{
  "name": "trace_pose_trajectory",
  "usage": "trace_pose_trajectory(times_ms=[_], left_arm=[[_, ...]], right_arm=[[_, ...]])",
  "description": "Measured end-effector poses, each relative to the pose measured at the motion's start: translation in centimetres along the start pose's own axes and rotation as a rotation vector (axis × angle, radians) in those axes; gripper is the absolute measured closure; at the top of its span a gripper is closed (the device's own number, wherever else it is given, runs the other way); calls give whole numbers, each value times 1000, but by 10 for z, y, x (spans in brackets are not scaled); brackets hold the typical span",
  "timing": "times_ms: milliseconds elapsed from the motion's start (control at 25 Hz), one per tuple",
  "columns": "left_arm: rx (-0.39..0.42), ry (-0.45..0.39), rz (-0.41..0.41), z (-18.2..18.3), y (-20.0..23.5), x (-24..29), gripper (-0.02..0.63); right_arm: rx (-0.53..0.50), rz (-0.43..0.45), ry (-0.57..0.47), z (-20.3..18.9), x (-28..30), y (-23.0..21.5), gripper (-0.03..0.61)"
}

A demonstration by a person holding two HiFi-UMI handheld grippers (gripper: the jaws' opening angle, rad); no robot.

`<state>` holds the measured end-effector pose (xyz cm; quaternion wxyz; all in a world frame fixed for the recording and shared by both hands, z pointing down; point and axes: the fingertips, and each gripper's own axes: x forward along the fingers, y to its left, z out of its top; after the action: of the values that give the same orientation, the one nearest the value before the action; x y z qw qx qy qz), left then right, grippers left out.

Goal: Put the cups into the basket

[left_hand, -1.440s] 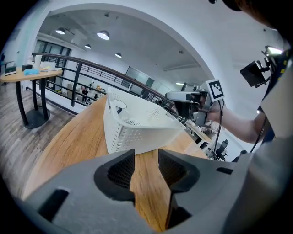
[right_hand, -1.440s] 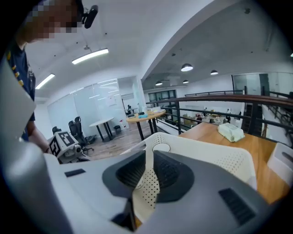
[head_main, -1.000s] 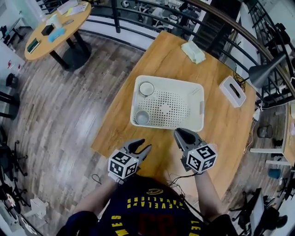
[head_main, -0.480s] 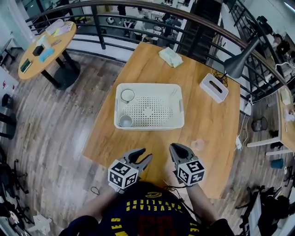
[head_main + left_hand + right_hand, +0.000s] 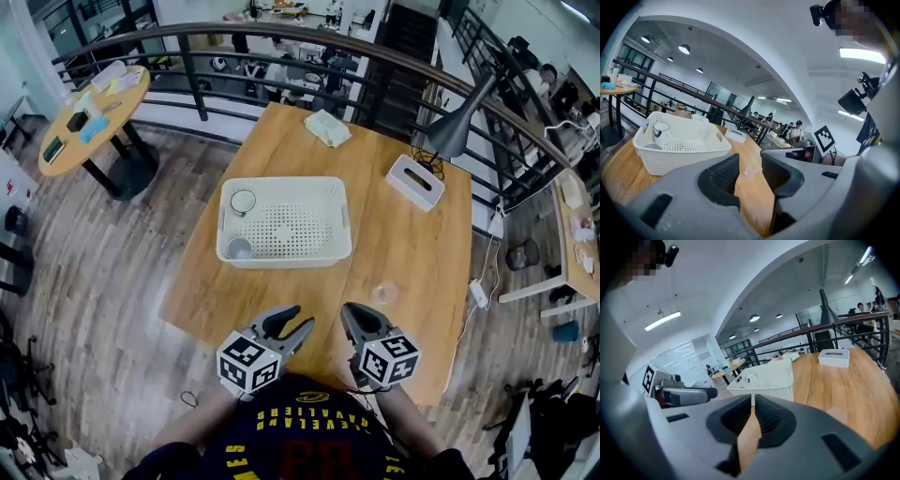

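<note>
Near the tabletop's front edge, a clear plastic cup stands just ahead of the right gripper, jaws together; left gripper, jaws apart, empty.

Open-plan office on a mezzanine level. A curved black railing borders the wood-plank floor. A round table carries desk items. Glass partitions and ceiling lights line the hall, and people sit at distant desks.
</note>
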<state>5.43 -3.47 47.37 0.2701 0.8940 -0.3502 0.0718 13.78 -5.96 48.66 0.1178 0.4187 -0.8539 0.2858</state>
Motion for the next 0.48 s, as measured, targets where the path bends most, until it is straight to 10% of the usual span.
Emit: trace_pose_trajectory(times_ms=[480], left_arm=[[59, 11, -40, -10, -55, 24, 456]], right_arm=[[-64, -51, -115, 1, -53, 0, 545]])
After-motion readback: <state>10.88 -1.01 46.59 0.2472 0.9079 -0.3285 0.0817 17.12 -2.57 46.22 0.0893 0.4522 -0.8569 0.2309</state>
